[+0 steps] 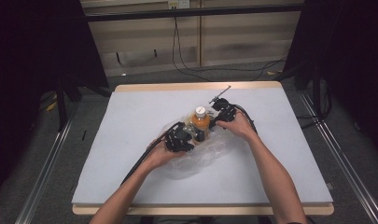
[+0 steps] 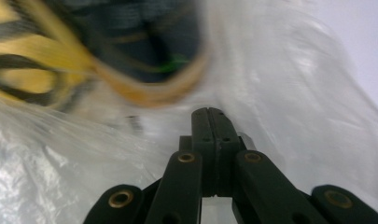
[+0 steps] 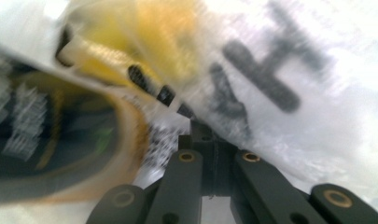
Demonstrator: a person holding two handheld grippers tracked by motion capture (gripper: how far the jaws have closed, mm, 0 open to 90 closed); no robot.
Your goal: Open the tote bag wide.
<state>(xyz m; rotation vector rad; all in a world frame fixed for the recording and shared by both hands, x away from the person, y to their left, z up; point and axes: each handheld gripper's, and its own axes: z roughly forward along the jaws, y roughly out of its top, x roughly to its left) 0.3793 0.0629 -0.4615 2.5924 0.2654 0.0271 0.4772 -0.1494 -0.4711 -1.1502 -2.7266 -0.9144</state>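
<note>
— Where was the orange bottle with the white cap (image 1: 200,120)?
— Inside the crumpled clear plastic bag (image 1: 203,156), mid-table, between both grippers.
— And the jaws?
— Left gripper (image 2: 213,122) and right gripper (image 3: 210,133) were clenched on the bag film.

- The left hand-held gripper (image 2: 213,116) rises from the bottom edge, its two black jaws pressed flat together.
- Its tips are against crinkled clear plastic film (image 2: 289,93); whether they pinch it cannot be told.
- Behind the film, upper left, sits a blurred bottle (image 2: 130,51) with a dark label edged in orange-yellow.
- A strip of pale surface (image 2: 364,42) shows at the upper right.
</note>
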